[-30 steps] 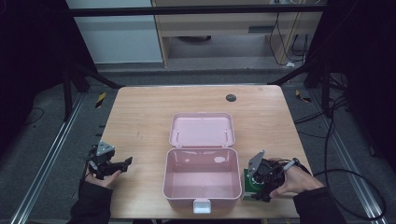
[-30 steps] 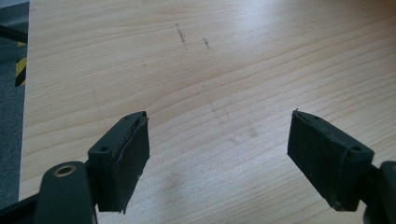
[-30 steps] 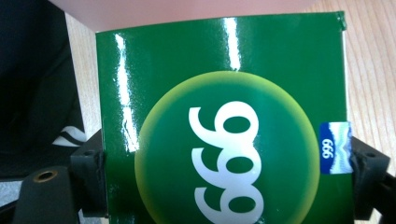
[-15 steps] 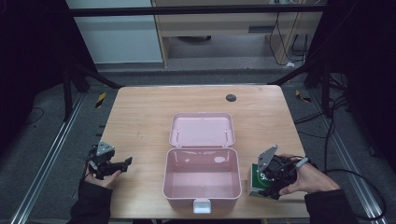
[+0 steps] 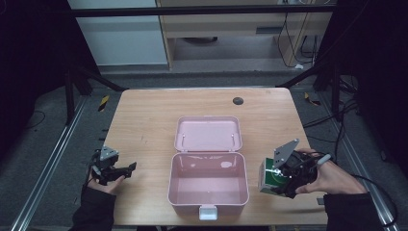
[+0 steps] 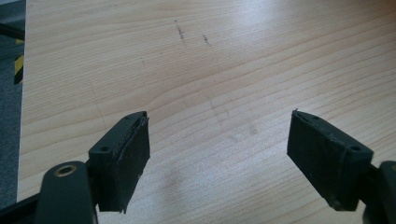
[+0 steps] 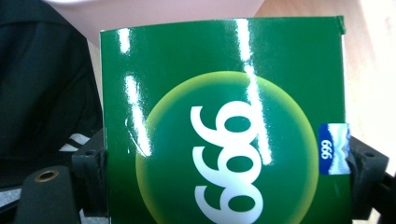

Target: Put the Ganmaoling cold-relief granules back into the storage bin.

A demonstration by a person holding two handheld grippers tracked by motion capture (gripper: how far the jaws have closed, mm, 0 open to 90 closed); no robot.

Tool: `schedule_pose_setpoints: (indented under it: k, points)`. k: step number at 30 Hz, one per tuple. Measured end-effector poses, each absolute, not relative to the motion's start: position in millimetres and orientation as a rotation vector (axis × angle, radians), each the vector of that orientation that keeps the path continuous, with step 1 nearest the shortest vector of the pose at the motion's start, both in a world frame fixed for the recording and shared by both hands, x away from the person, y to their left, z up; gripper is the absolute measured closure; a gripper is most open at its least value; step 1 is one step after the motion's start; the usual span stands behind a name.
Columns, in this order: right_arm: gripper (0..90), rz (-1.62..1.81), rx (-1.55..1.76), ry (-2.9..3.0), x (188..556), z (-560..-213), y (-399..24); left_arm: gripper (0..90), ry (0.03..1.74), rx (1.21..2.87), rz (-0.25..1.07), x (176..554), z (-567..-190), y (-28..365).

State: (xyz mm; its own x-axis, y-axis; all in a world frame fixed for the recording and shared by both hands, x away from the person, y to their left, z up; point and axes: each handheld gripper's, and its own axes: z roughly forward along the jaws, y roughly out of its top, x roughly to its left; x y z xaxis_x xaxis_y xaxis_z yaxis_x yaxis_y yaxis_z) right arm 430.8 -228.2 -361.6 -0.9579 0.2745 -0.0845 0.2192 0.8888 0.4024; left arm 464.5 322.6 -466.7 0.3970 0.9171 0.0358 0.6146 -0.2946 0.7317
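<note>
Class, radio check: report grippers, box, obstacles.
Left gripper open over bare table. Right gripper shut on green box, beside open pink case. Nothing in the way.

Black tongs (image 5: 126, 170), grey three-cornered plate (image 5: 286, 152), dark sleeves (image 5: 350, 211)

One wooden table (image 5: 149, 120) carries one pink box (image 5: 208, 185), its single lid (image 5: 208, 134) lying open behind it, with one white latch (image 5: 208, 211) at its front. One green carton (image 5: 268, 177) sits beside the box, printed with one yellow circle (image 7: 229, 149) and one small blue sticker (image 7: 333, 149). Two grippers are in use, the left gripper (image 5: 126, 169) and the right gripper (image 5: 278, 184), each with two black jaws. One dark round spot (image 5: 237, 100) marks the tabletop.
</note>
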Motion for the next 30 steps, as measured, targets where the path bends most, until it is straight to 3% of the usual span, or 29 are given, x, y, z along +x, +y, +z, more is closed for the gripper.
schedule_pose_setpoints:
  k: [30]
  points:
    - [15.9,0.627,0.334,2.859,427,-292,-203,21.3,1.314,2.026,0.608,465,-467,323]
